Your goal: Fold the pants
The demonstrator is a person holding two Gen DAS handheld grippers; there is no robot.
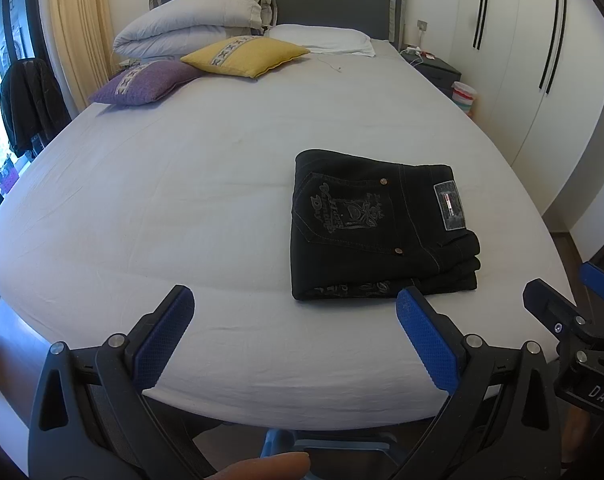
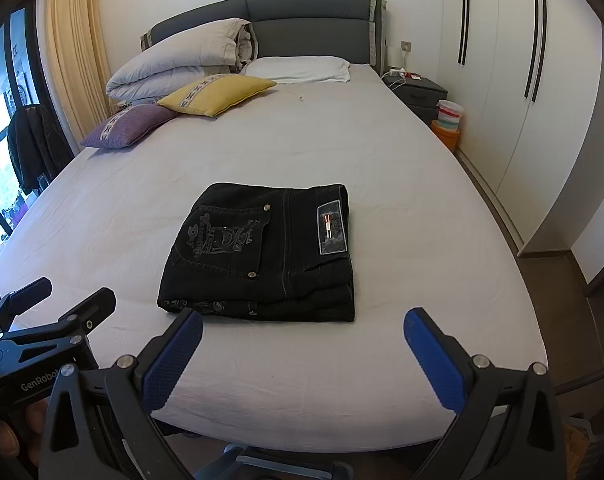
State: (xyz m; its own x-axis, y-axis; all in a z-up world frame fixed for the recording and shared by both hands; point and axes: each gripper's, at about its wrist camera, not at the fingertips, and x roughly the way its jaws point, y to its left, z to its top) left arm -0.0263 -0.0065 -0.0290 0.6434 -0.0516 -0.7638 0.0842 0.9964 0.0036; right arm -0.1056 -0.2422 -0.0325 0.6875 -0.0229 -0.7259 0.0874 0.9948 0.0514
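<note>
— Where are the pants from where you sit?

— I see them folded into a compact black stack on the bed, toward its near end, the embroidered back pocket and the waistband patch facing up. Far behind them, a yellow cushion and a purple cushion lie by the headboard.

— And your tools?

— My left tool hangs above the foot of the bed with its blue pads spread wide, gripping nothing; the pants lie just beyond its right-side pad. My right tool is spread just as wide, also with nothing in it, the stack just past its fingertips and apart from them.

— Do they meet?

— No. Each shows at the edge of the other's view, side by side.
</note>
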